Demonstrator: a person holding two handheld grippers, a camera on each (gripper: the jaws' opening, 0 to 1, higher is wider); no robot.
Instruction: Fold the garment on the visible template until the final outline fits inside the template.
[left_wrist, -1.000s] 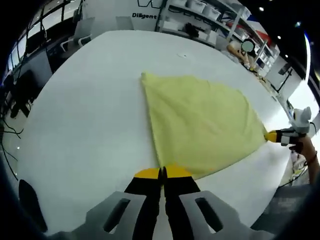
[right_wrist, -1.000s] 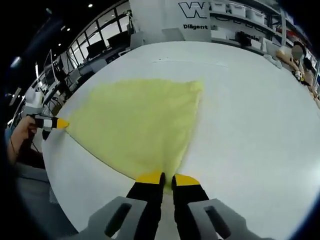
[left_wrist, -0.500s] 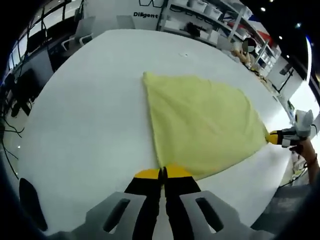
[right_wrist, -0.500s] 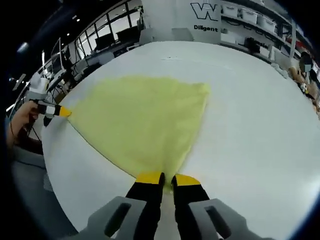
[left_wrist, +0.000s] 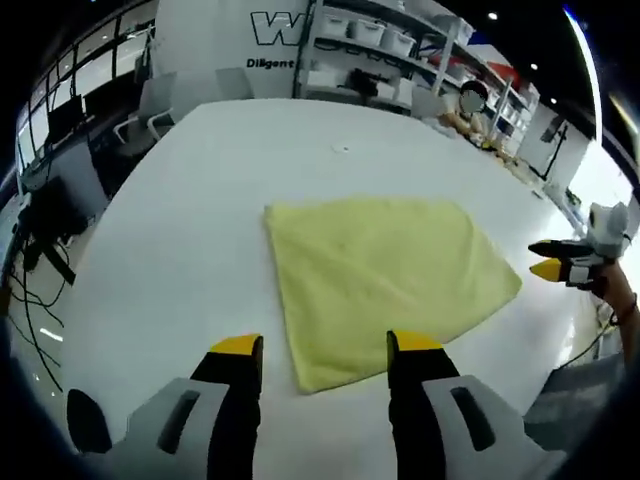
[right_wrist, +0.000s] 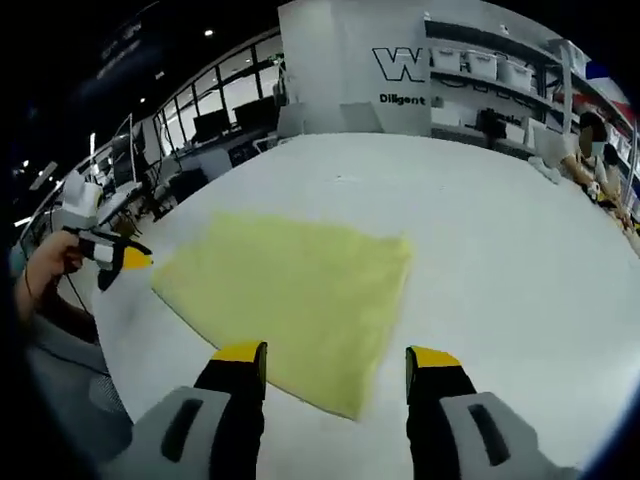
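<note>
On the white table (left_wrist: 150, 220) the yellow garment (left_wrist: 380, 270) lies flat; we have the left gripper (left_wrist: 322, 350) and right gripper (right_wrist: 338, 355) wide open, holding nothing, just off its near corners. We see no template outline, so the fold could overhang unnoticed.

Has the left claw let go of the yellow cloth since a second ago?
Yes. The left claw has opened and pulled back off the yellow cloth, which lies flat on the white table.
</note>
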